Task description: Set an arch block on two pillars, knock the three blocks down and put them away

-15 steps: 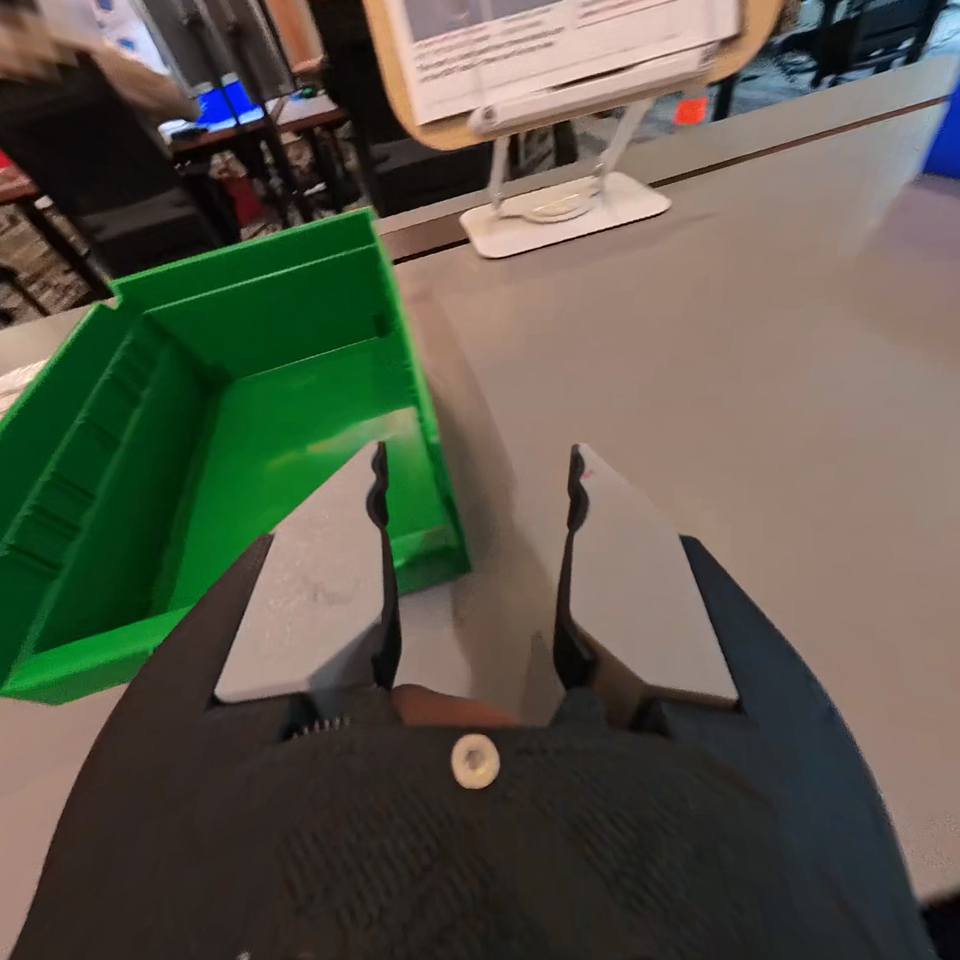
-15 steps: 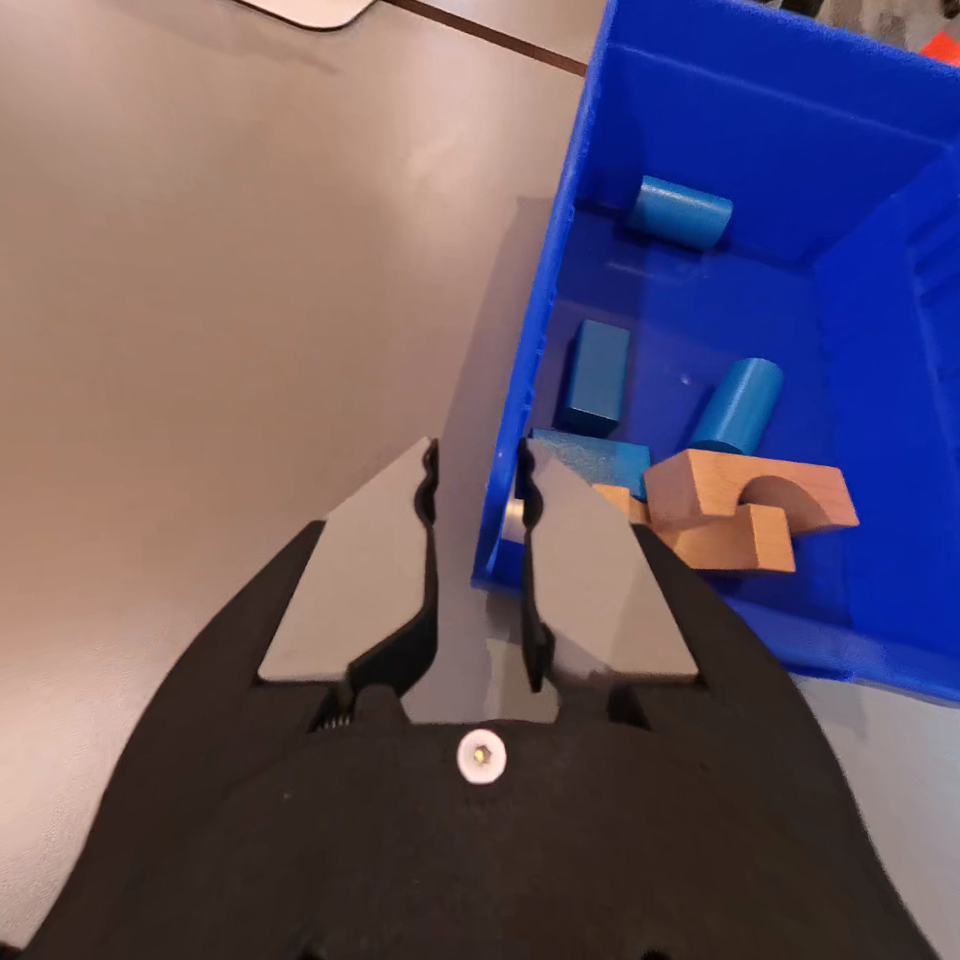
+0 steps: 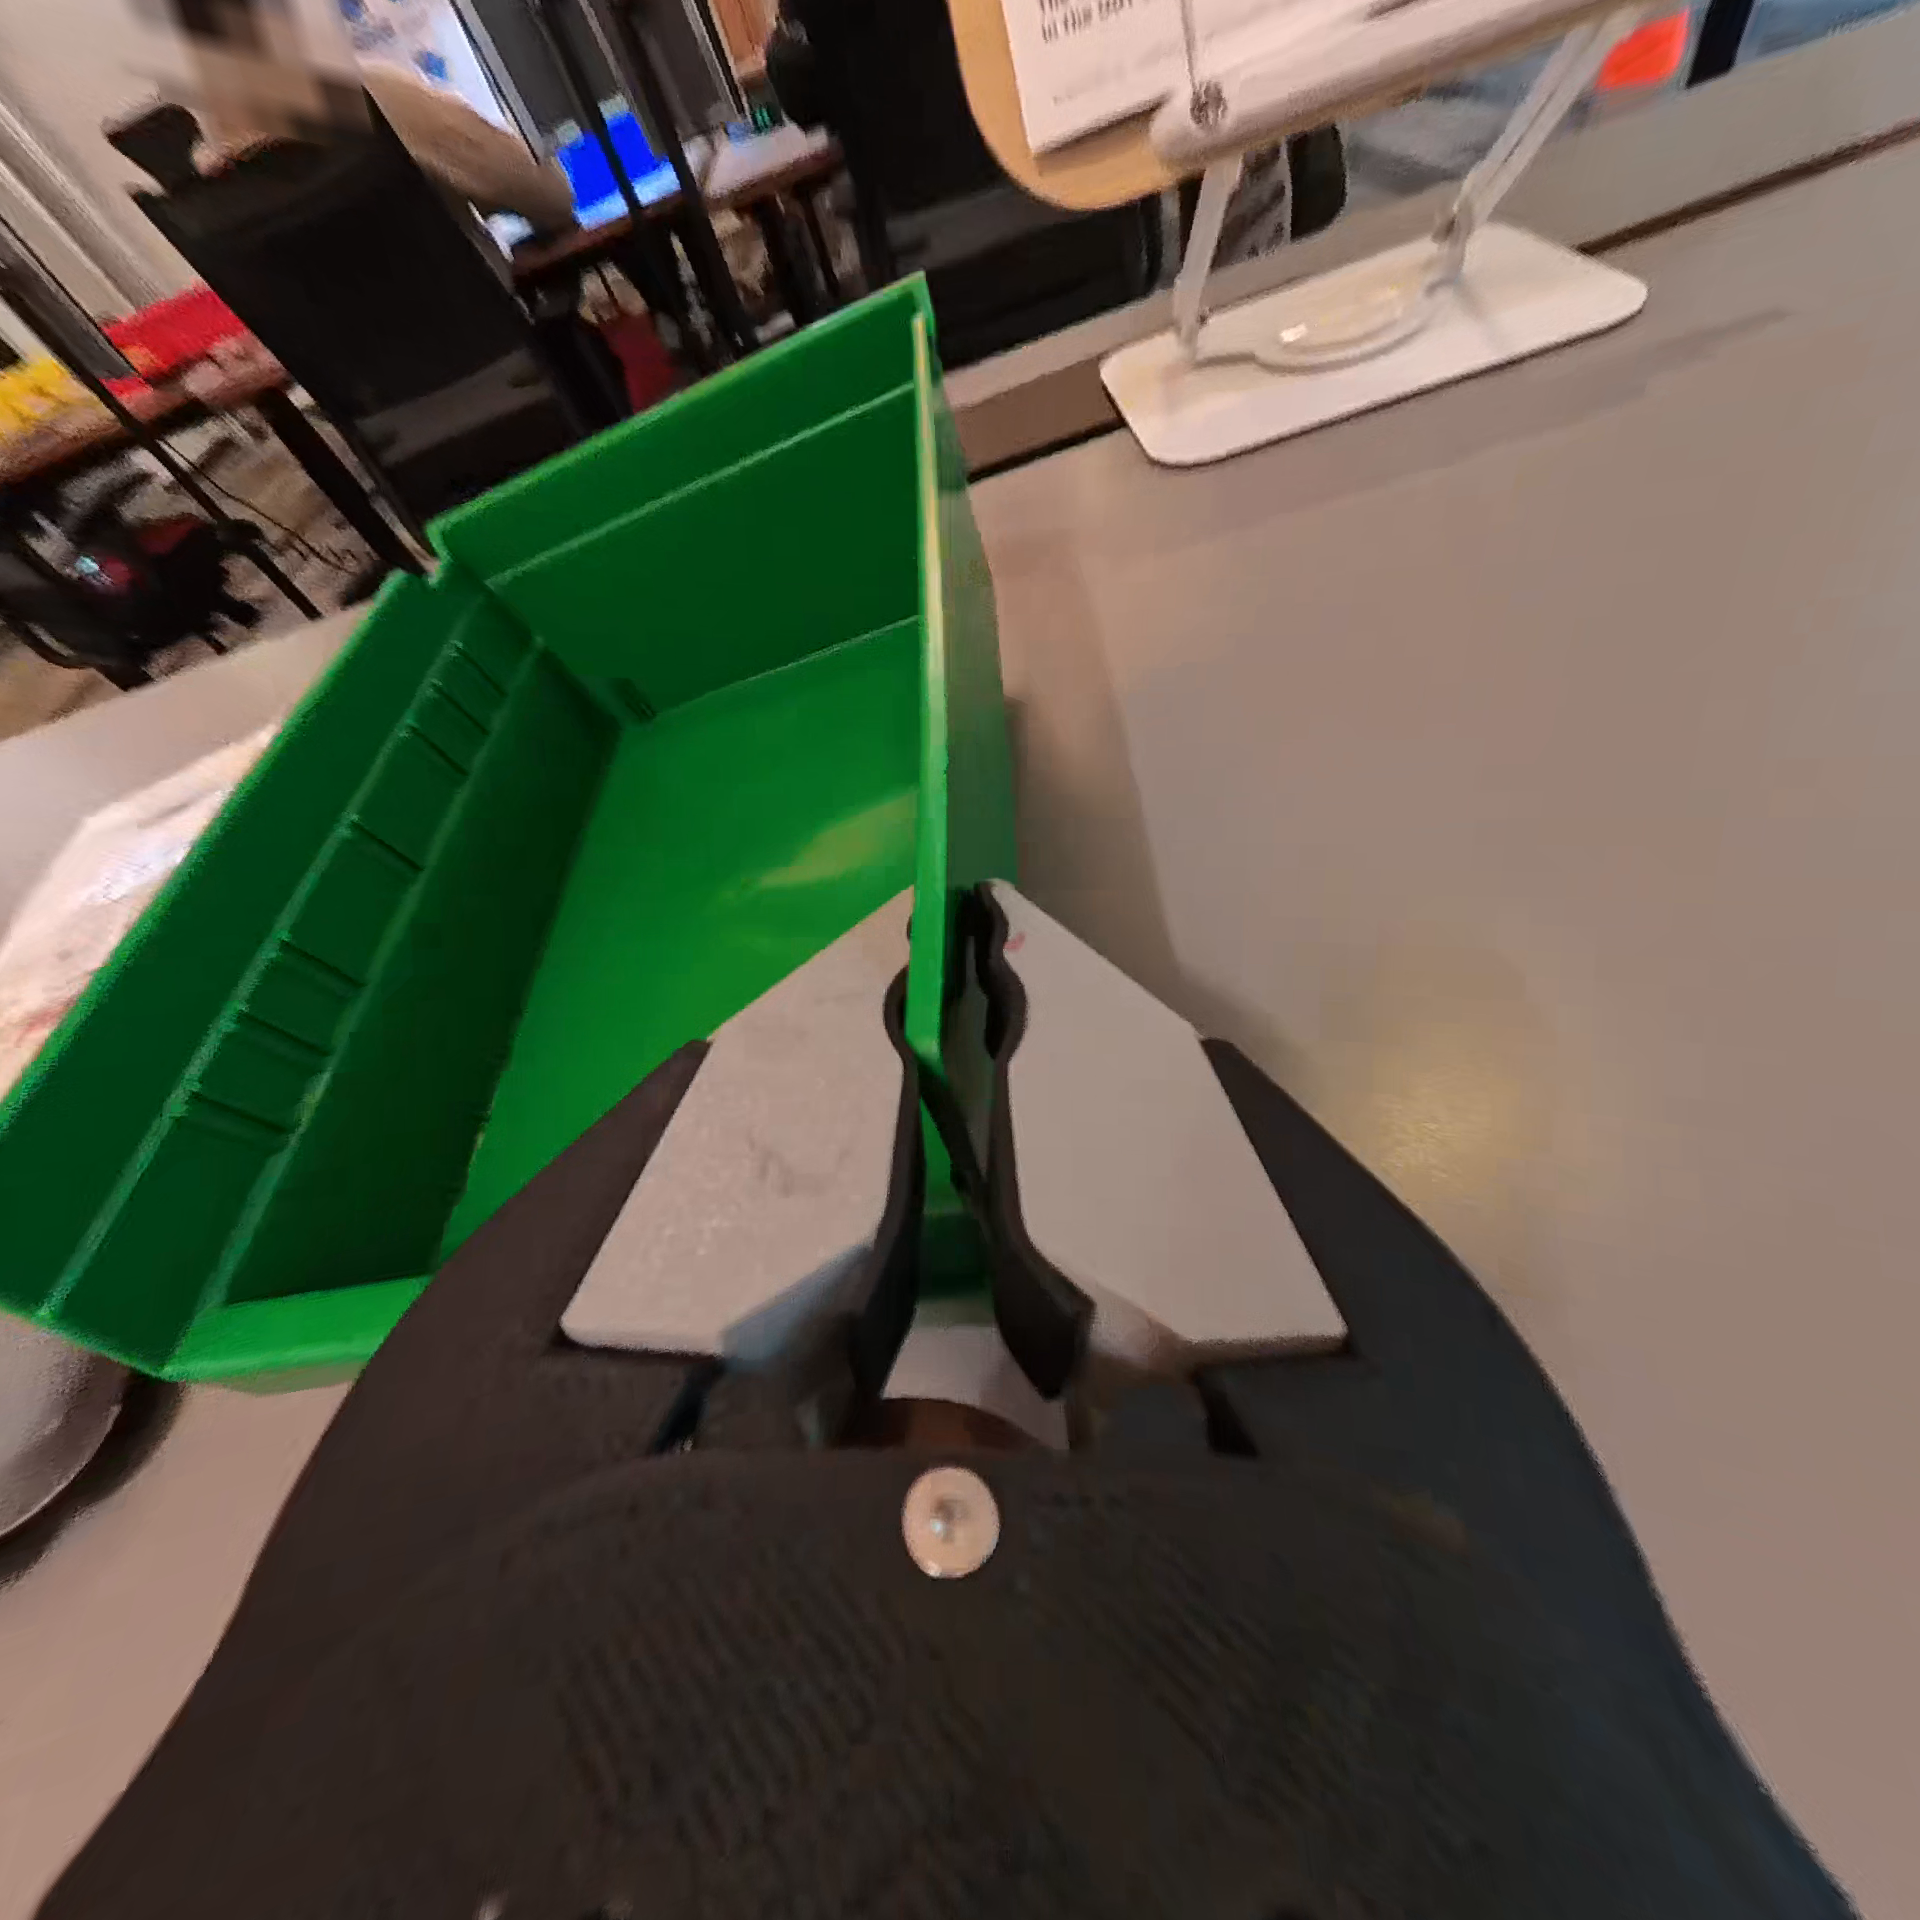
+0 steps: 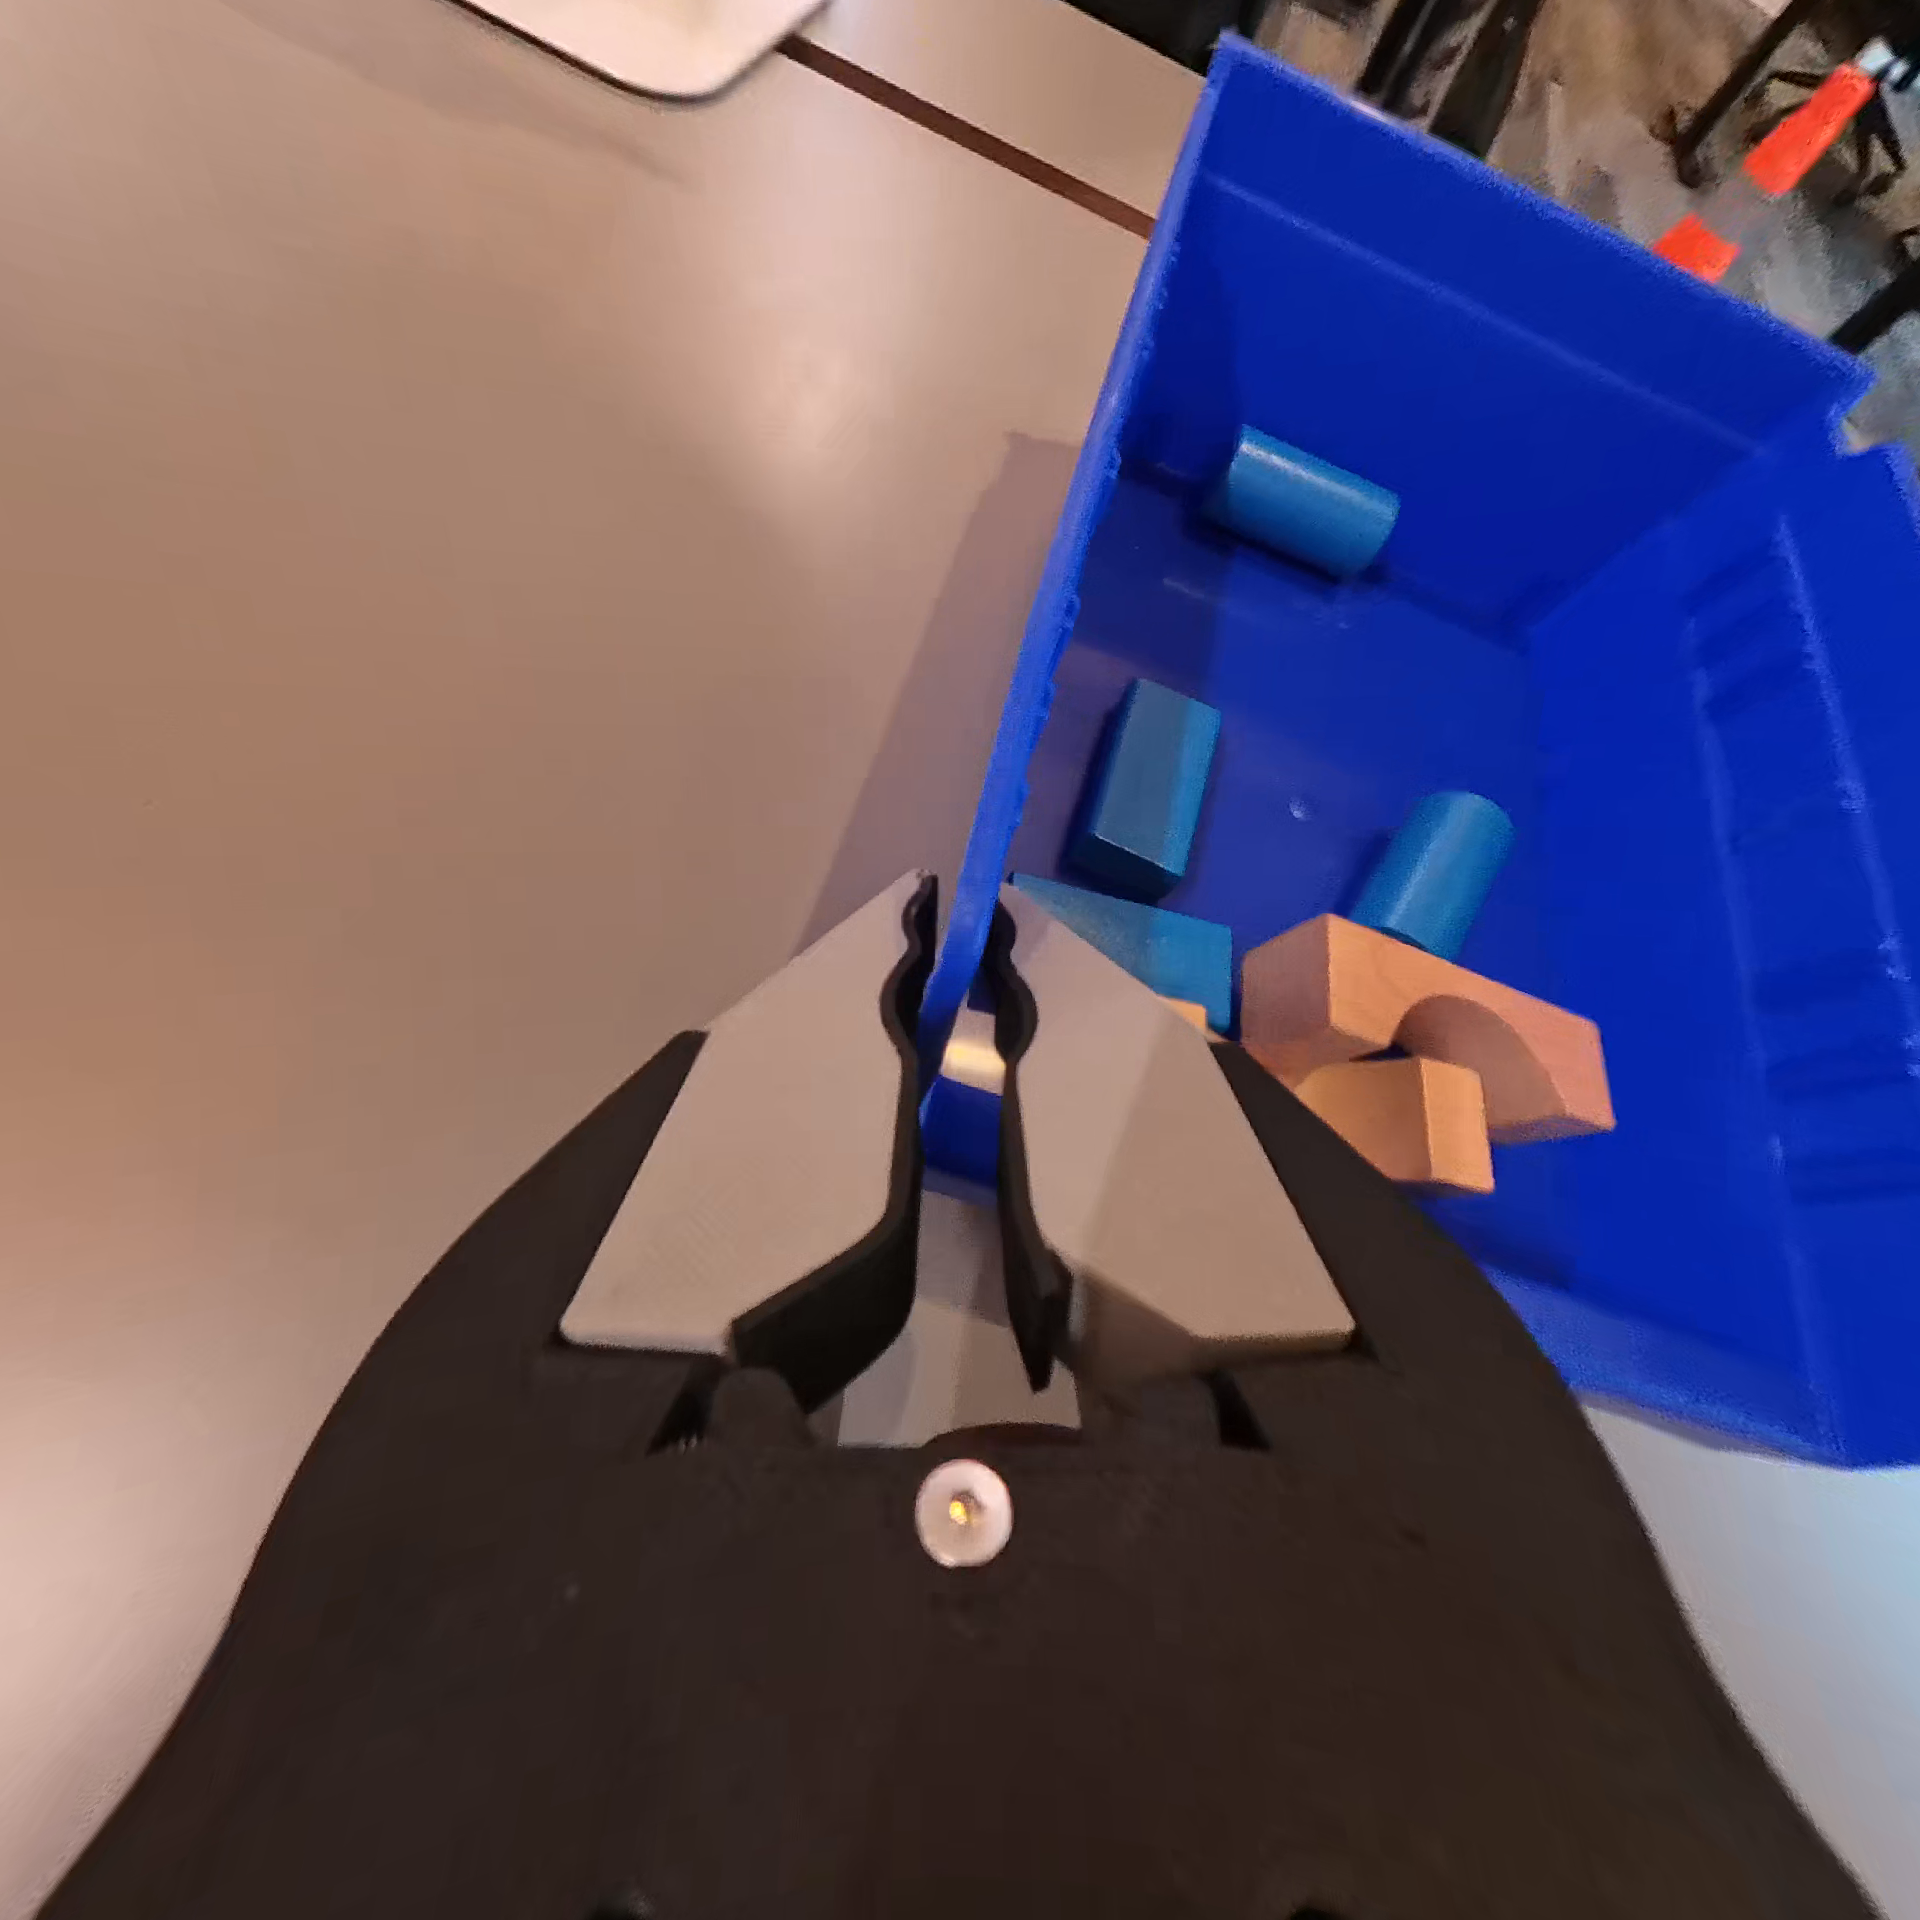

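To the right of my left jaws the grey table (image 3: 1455, 727) lies open as far as a white stand (image 3: 1382, 343) ahead. Left of my right jaws the table is bare too. Right of them, blue blocks (image 4: 1148, 790) and arch blocks (image 4: 1423, 1029) crowd the blue bin (image 4: 1455, 343).

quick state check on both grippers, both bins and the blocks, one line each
left gripper: shut on the green bin wall
right gripper: shut on the blue bin wall
green bin: empty as far as visible
blue bin: holds blocks
blue blocks: lying loose
wooden arch blocks: tumbled together
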The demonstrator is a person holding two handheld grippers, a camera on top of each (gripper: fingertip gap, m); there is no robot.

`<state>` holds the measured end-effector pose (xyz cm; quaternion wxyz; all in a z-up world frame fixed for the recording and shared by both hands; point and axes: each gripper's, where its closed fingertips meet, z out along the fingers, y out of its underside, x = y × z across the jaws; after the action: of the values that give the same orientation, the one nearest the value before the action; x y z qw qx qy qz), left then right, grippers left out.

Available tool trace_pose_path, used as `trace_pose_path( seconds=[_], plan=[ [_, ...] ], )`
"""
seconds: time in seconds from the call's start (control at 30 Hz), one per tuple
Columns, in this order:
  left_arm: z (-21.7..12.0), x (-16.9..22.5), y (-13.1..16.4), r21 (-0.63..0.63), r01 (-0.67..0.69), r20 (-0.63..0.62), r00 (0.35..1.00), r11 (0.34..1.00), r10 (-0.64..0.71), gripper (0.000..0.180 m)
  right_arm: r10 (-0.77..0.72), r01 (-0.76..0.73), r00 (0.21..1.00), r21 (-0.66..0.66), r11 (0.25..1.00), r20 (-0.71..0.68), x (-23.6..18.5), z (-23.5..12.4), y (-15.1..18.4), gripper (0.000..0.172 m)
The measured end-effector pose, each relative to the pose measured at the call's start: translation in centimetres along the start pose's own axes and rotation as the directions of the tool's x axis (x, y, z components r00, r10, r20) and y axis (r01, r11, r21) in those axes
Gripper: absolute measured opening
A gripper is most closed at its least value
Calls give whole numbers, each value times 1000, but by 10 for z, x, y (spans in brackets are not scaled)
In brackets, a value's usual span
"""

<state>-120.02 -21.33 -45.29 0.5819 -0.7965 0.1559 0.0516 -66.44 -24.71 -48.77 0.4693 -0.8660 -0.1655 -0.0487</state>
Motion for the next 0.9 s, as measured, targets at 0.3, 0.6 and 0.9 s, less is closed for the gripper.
trace_pose_path(
  seconds=[0.3,0.6,0.9],
  plan=[
    [-70,-22,-63,214,76,-38,997,974,-69,2,-86,80,986,53,995,140,-172,6,-54,11],
    [-96,-37,-81,276,22,33,999,961,-33,2,-193,157,887,118,980,420,-384,31,-138,25],
    [-119,-63,-87,344,92,30,994,935,-108,2,-311,137,781,336,932,542,-387,-52,-136,18]
  ],
)
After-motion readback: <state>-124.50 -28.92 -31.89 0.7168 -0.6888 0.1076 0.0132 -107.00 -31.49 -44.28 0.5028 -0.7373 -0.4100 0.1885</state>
